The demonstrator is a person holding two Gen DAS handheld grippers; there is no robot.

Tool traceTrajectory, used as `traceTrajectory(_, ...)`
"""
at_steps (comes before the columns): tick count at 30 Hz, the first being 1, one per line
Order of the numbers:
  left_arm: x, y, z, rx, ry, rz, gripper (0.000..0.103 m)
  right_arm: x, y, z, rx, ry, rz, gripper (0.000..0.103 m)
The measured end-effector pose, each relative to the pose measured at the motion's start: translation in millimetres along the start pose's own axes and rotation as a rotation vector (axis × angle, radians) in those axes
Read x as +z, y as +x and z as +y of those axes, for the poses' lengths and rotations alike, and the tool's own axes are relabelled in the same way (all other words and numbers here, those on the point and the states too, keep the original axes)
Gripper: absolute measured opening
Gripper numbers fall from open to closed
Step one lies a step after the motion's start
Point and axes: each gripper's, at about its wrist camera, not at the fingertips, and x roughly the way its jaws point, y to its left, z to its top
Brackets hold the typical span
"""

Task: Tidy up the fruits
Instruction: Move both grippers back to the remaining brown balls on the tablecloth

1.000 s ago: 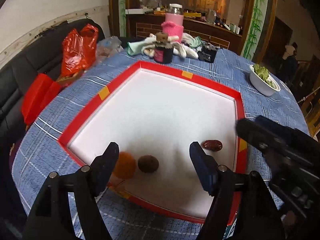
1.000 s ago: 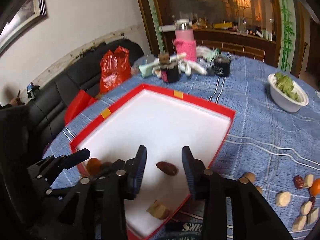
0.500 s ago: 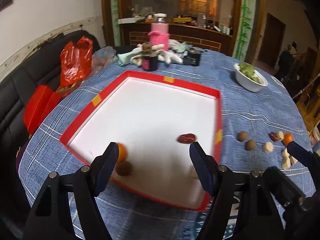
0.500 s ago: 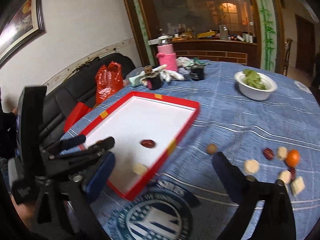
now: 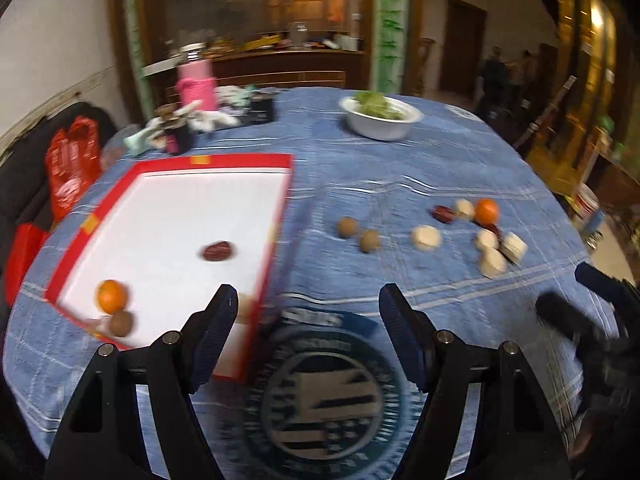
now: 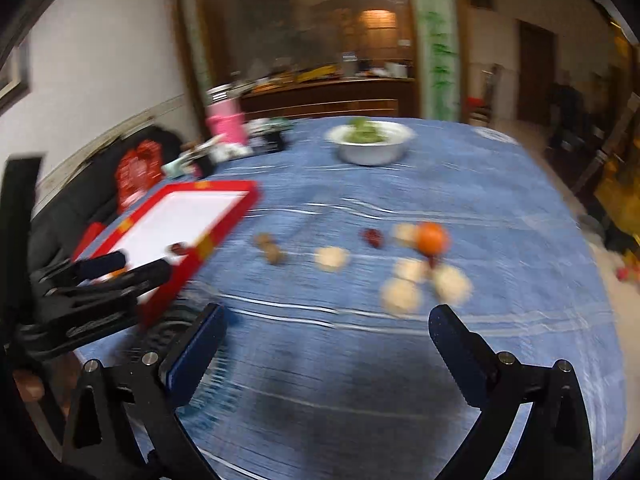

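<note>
Both grippers have swung right, away from the red-rimmed white tray and toward the loose fruit on the blue checked tablecloth.

A second ago the left gripper hung over the tray with its fingers around the small orange tangerine and round brown fruit; now it sits over the cloth's printed emblem, fingers spread wide and holding nothing. The right gripper had its fingers narrowed over the dark red date in the tray; now they stand far apart, empty, facing the blurred heap of pale fruit chunks and the second orange tangerine. The two tan round fruits lie between tray and heap.
</note>
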Motion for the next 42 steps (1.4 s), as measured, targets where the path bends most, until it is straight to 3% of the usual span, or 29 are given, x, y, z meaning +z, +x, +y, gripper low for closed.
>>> traceTrajectory(4,-5.1,6.8,-17.8,-0.041,0.037,0.016,0.073,-9.4,-7.2,-48.0,-0.06,0.137,0.009,0.102)
traceTrajectory(8,-12.4,14.7,-25.8,-0.061,0.055,0.022,0.073,-15.7,-10.6,-70.9,-0.082,0.188,-0.009,0.102)
traceTrajectory(12,-17.7,21.1,-22.1,-0.09,0.035,0.031,0.073,-19.2,-6.6,-73.4,-0.069,0.202,-0.02,0.102)
traceTrajectory(19,-17.9,24.8,-12.2,-0.073,-0.021,0.027,0.073,-18.7,2.7,-59.9,-0.019,0.193,-0.02,0.102)
traceTrajectory(26,-7.3,32.1,-4.4,-0.087,-0.031,0.019,0.073,-8.6,6.0,-40.9,0.042,0.139,-0.033,0.101)
traceTrajectory(31,-7.5,31.1,5.2,-0.094,0.021,-0.01,0.073,10.3,17.7,-14.3,0.087,0.005,-0.029,0.095)
traceTrajectory(36,-12.0,38.9,15.6,-0.103,0.01,0.013,0.073,36.3,56.3,20.8,0.215,-0.145,0.019,0.091)
traceTrajectory(38,-11.8,39.6,15.7,-0.103,0.027,0.017,0.073,42.0,73.3,31.9,0.229,-0.183,0.046,0.081)
traceTrajectory(42,-11.5,40.7,20.4,-0.087,0.042,0.014,0.072,47.5,107.3,51.9,0.237,-0.263,0.107,0.079)
